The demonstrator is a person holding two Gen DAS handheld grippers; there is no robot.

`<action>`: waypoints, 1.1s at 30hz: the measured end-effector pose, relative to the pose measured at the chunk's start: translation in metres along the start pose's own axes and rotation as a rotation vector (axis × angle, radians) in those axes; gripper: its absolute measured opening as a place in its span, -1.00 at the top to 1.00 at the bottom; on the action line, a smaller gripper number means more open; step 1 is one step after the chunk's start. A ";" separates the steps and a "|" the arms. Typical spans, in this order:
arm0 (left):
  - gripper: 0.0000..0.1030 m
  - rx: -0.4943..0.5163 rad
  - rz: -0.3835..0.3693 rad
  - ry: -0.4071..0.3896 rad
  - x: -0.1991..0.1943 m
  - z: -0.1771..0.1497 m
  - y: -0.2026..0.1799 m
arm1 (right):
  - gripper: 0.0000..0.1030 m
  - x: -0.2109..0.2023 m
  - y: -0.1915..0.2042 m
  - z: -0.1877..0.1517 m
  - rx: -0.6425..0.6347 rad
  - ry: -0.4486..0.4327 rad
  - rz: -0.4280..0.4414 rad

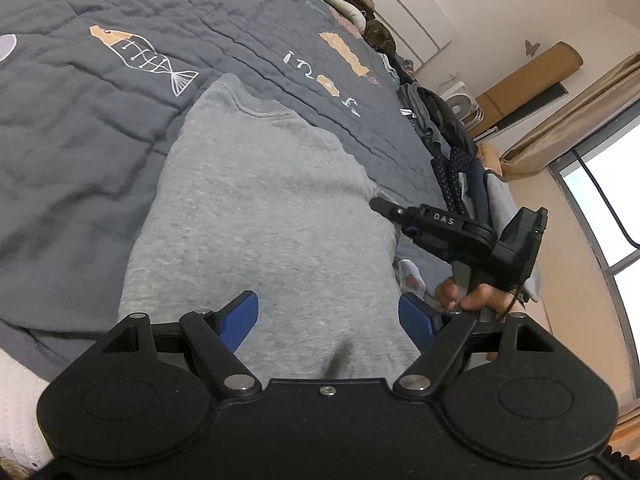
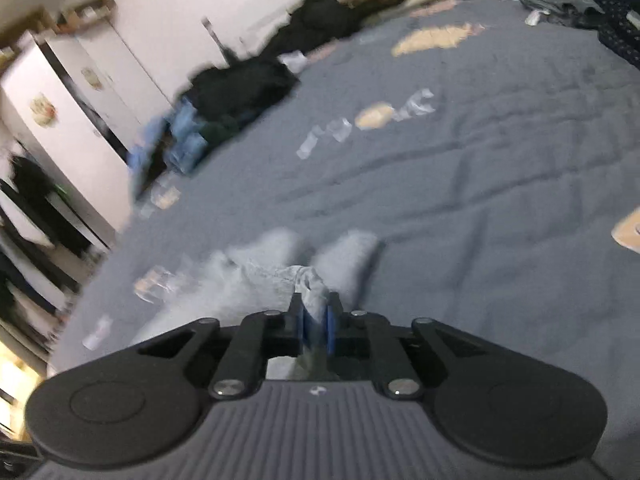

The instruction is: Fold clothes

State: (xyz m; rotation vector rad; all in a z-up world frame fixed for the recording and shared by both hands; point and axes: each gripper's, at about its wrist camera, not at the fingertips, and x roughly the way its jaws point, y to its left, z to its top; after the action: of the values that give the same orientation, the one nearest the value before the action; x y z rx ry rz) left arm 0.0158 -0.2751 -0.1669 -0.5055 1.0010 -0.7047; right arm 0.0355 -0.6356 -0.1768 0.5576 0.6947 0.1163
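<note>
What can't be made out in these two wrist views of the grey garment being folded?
- Grey garment, left wrist view: its near edge is hidden behind the open left gripper.
- Right wrist view: motion blur smears everything; the right gripper is shut on pale cloth, but which part of the garment cannot be told.
- Clothes pile at the bed's far side: items too small to identify.

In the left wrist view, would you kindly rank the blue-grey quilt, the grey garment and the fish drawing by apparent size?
1. blue-grey quilt, filling most of the view.
2. grey garment, lying on the quilt, nearer the camera.
3. fish drawing, clearly the smallest.
</note>
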 end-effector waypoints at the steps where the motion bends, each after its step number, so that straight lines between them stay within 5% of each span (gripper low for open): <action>1: -0.48 -0.003 0.004 -0.003 -0.001 0.000 0.000 | 0.78 -0.001 -0.001 0.000 0.004 0.014 -0.016; 6: -0.48 -0.007 0.014 -0.026 -0.005 0.003 0.002 | 0.45 -0.035 -0.002 0.007 0.004 -0.067 -0.040; 11: -0.48 0.011 0.012 -0.017 -0.002 0.002 -0.003 | 0.25 -0.042 0.009 0.022 0.010 -0.104 0.121; 16: -0.48 0.029 0.018 -0.009 -0.004 0.000 -0.005 | 0.17 0.015 0.023 0.057 -0.136 0.034 0.100; 23: -0.48 0.015 0.005 -0.010 -0.004 0.007 -0.003 | 0.17 0.083 0.029 0.059 -0.167 0.255 0.050; 25: -0.49 0.016 0.000 -0.010 -0.004 0.008 -0.003 | 0.23 0.088 0.029 0.054 -0.165 0.284 0.030; 26: -0.49 0.017 -0.002 -0.012 -0.005 0.008 -0.003 | 0.40 0.090 0.028 0.051 -0.159 0.293 0.021; 27: -0.49 0.018 0.000 -0.013 -0.006 0.008 -0.003 | 0.83 0.088 0.027 0.052 -0.145 0.276 0.033; 28: -0.49 0.017 -0.001 -0.013 -0.007 0.009 -0.003 | 0.93 0.085 0.026 0.054 -0.124 0.252 0.054; 33: -0.49 0.016 -0.003 -0.032 -0.013 0.009 -0.002 | 0.94 0.079 0.028 0.064 -0.112 0.128 0.111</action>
State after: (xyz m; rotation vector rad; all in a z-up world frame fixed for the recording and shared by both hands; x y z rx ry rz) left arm 0.0187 -0.2668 -0.1537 -0.5030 0.9646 -0.7049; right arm 0.1390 -0.6183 -0.1677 0.4841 0.7764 0.2947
